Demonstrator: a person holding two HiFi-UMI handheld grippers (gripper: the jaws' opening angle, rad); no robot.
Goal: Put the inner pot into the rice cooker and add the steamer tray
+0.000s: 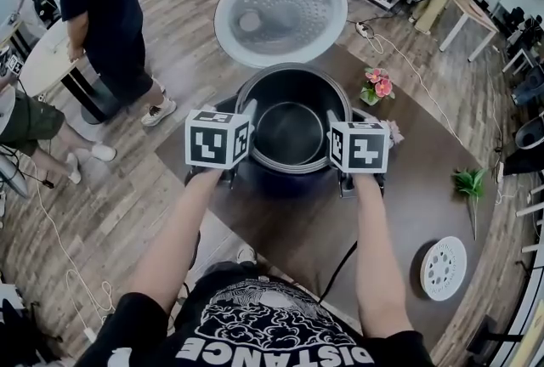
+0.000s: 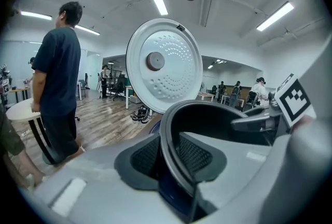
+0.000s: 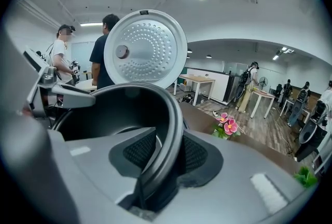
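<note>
The dark inner pot point(image 1: 289, 132) sits inside the rice cooker point(image 1: 285, 180), whose round lid point(image 1: 280, 13) stands open behind it. My left gripper point(image 1: 248, 112) straddles the pot's left rim and my right gripper point(image 1: 334, 124) the right rim. In the left gripper view the rim point(image 2: 167, 137) runs between the pads point(image 2: 142, 158), and slim gaps show beside it. The right gripper view has the rim point(image 3: 171, 135) between the pads point(image 3: 140, 150), with a pale sliver of gap. Both grippers point(image 2: 168, 158) point(image 3: 166, 155) are open round the rim. A white perforated steamer tray point(image 1: 444, 268) lies at the table's right.
The cooker stands on a dark brown table point(image 1: 408, 178). Pink flowers point(image 1: 378, 85) sit just right of the cooker, and a green sprig point(image 1: 469, 183) lies farther right. A person in dark clothes point(image 1: 102, 8) stands at the far left by a white round table point(image 1: 42, 59).
</note>
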